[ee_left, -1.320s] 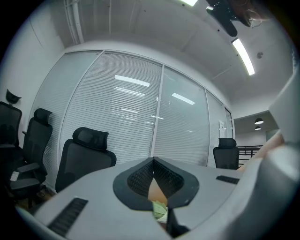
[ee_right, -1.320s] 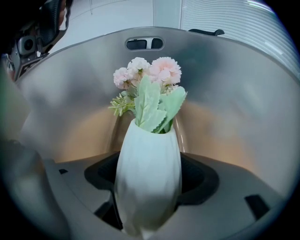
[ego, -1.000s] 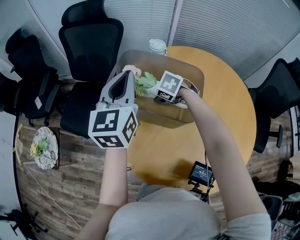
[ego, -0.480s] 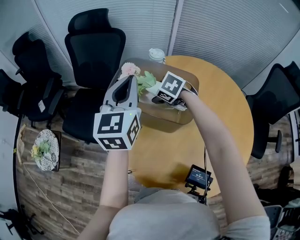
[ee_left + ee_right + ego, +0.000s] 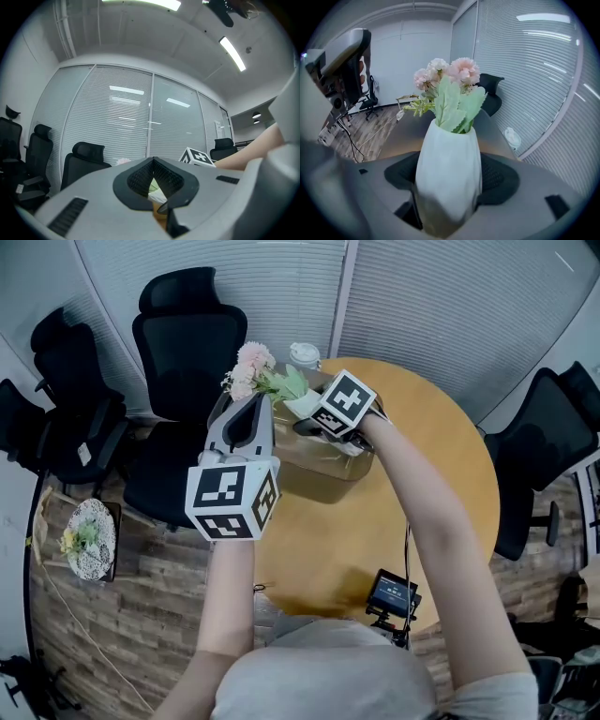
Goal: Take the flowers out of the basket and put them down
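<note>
R tongs (image 5: pixel 314 418): clenched on the white vase (image 5: pixel 447 164) holding the pink flowers (image 5: pixel 251 367), pads on both sides of its body. L tongs (image 5: pixel 255 404): tips pressed together, nothing held. Your R forearm (image 5: pixel 422 512) reaches across the round table (image 5: pixel 441 474), wrist pitched down. The vase hangs above the far-left rim of the brown basket (image 5: pixel 323 460), blooms leaning far-left. Your L forearm (image 5: pixel 230 587) runs straight ahead, tongs level, at the basket's left side.

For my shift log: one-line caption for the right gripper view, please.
Right gripper clamped on a white vase of pink flowers, window blinds behind.
</note>
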